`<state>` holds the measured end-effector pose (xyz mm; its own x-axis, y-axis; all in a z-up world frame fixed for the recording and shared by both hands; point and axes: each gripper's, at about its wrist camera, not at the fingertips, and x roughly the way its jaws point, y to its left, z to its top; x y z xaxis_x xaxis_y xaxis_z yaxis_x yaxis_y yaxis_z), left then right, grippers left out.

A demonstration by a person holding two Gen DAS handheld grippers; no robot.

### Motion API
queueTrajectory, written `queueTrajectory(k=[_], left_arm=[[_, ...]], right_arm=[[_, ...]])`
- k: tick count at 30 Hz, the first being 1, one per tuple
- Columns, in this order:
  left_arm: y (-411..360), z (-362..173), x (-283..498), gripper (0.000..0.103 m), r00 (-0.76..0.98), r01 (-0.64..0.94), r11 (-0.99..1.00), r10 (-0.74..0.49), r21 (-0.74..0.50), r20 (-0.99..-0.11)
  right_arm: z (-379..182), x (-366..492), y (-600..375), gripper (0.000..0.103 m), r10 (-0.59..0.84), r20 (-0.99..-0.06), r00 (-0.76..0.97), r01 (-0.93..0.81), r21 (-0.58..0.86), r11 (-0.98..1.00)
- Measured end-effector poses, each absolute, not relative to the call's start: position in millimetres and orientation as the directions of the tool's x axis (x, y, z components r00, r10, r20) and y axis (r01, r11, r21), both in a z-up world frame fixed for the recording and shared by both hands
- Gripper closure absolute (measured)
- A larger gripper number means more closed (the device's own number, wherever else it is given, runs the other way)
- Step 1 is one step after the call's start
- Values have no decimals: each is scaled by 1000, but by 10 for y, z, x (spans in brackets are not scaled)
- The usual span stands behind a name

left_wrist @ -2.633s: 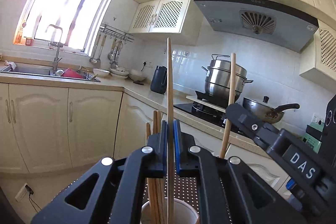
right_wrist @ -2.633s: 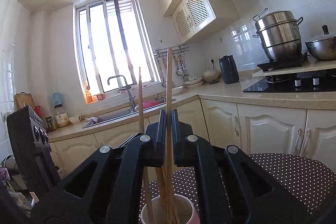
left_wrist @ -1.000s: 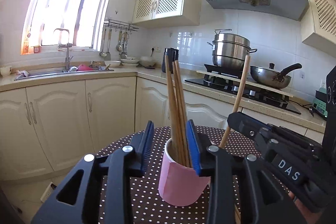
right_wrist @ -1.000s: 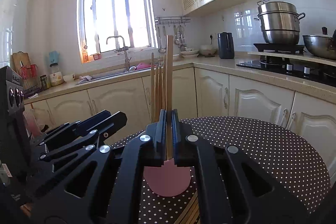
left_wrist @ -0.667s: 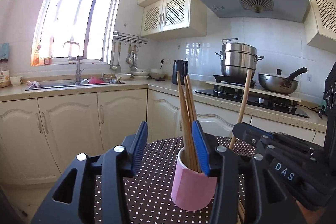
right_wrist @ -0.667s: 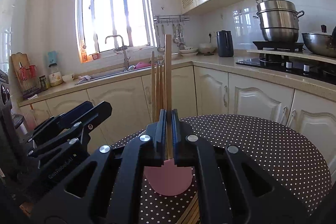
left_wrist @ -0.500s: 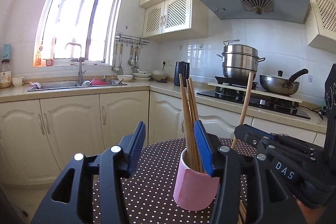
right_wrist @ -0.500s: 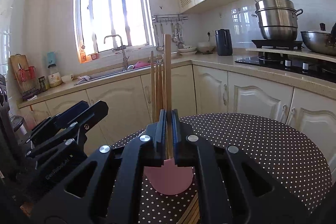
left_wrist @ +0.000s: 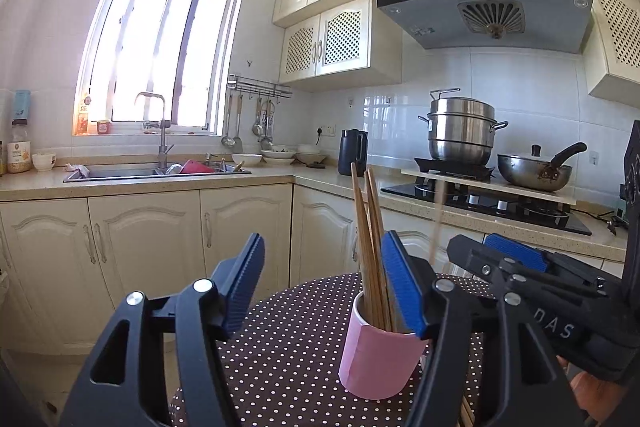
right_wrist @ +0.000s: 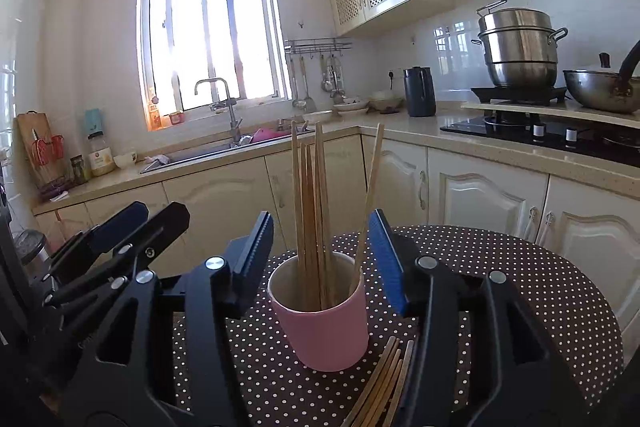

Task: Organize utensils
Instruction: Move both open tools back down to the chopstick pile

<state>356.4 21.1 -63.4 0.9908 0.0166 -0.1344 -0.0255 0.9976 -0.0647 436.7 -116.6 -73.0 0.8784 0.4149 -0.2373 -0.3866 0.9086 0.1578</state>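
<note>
On the dotted table (right_wrist: 500,267), pink cup (right_wrist: 324,327) of chopsticks (right_wrist: 310,211) between wide right claw (right_wrist: 322,259), left claw (left_wrist: 322,283) wide, empty

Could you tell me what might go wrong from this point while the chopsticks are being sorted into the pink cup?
1. The pink cup holds tall upright chopsticks, one leaning on its rim, so it looks top-heavy; a nudge might tip it.
2. Both the right gripper and left gripper are open close around the cup, so either could clip it or the other.
3. The loose chopsticks on the dotted tablecloth lie against the cup's base; picking one up may knock it.
</note>
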Motion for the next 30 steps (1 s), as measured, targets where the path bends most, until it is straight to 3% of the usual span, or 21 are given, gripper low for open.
queueTrajectory(k=[14,23,30], left_arm=[[163,-500,3287,34,980,11,998,-22,-54,-198],[-209,-776,3425,34,893,120,993,-107,2,-436],[-465,-1251,3653,34,761,163,983,-74,79,-645]], right_arm=[[-506,3896,-1417,50,384,-229,894,-361,135,923],[-698,3826,-1672,47,331,-360,872,-294,154,943],[-1035,3895,-1853,47,282,-499,819,-230,165,959]])
